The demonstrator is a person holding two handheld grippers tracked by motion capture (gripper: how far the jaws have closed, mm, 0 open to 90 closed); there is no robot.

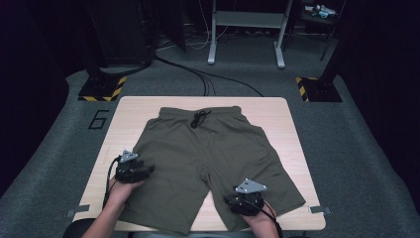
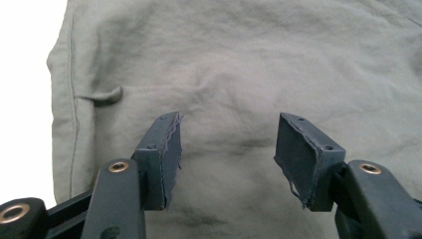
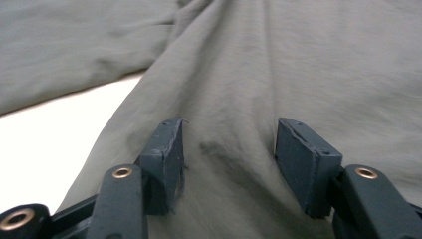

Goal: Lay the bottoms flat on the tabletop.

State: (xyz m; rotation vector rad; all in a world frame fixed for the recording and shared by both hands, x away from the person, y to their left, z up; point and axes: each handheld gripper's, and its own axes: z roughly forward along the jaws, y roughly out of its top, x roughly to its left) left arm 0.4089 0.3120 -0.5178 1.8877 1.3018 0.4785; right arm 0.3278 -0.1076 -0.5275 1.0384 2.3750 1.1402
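A pair of olive-green shorts [image 1: 208,153] lies flat on the light wooden table [image 1: 292,129], waistband and dark drawstring [image 1: 199,118] at the far side, both legs toward me. My left gripper [image 1: 144,171] sits over the outer part of the left leg, jaws open above the cloth [image 2: 229,99] with nothing pinched between them. My right gripper [image 1: 236,203] rests over the inner part of the right leg near the hem, jaws open over the fabric [image 3: 249,89]. In the right gripper view the bare table [image 3: 64,134] shows between the two legs.
Beyond the table lies grey carpet with black cables [image 1: 198,74], a grey metal stand [image 1: 246,29] and two yellow-black striped bases [image 1: 104,89]. A "6" [image 1: 98,119] is marked on the floor at the left. Tape tabs [image 1: 319,209] hold the table's near corners.
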